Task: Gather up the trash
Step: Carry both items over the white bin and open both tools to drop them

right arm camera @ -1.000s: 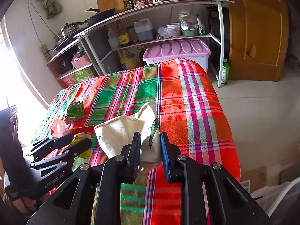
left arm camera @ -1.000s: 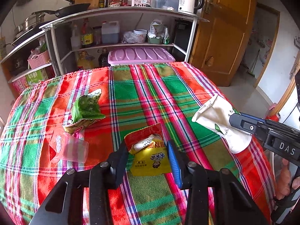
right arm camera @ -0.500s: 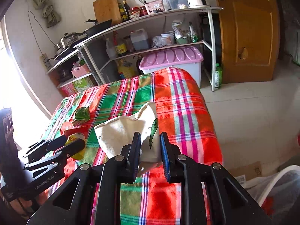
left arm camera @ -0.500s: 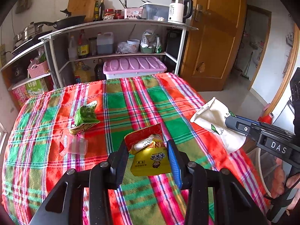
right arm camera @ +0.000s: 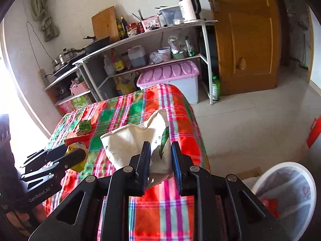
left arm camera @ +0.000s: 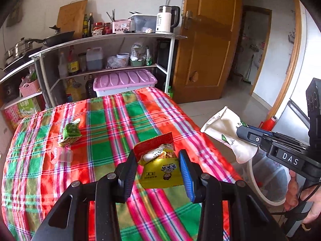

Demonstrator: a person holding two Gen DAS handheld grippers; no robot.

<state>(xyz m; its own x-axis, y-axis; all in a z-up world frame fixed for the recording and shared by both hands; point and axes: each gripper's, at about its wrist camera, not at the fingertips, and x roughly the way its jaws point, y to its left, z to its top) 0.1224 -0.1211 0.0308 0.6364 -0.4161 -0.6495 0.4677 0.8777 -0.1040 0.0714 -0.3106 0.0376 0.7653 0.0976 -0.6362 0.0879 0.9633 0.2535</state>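
Observation:
My left gripper [left arm camera: 157, 160] is shut on a yellow and red snack packet [left arm camera: 160, 169], held above the plaid tablecloth [left arm camera: 112, 120]. My right gripper [right arm camera: 160, 154] is shut on a white paper bag with a green leaf print [right arm camera: 136, 140], lifted over the table's right edge. That bag [left arm camera: 226, 128] and the right gripper [left arm camera: 248, 135] also show at the right of the left wrist view. A green wrapper [left arm camera: 71, 130] and a clear plastic cup [left arm camera: 62, 154] lie on the cloth at the left. A white bin with a clear liner [right arm camera: 289, 196] stands on the floor at the lower right.
Behind the table stand a metal shelf rack [left arm camera: 112, 40] with bottles, pans and a kettle, and a pink-lidded storage box [left arm camera: 124, 80]. A wooden door [left arm camera: 208, 46] is at the right. A person's hand [left arm camera: 301, 192] grips the right tool's handle.
Both grippers have risen and drawn back from the table with their loads; the table looks smaller and farther. The white bin has come into the right wrist view.

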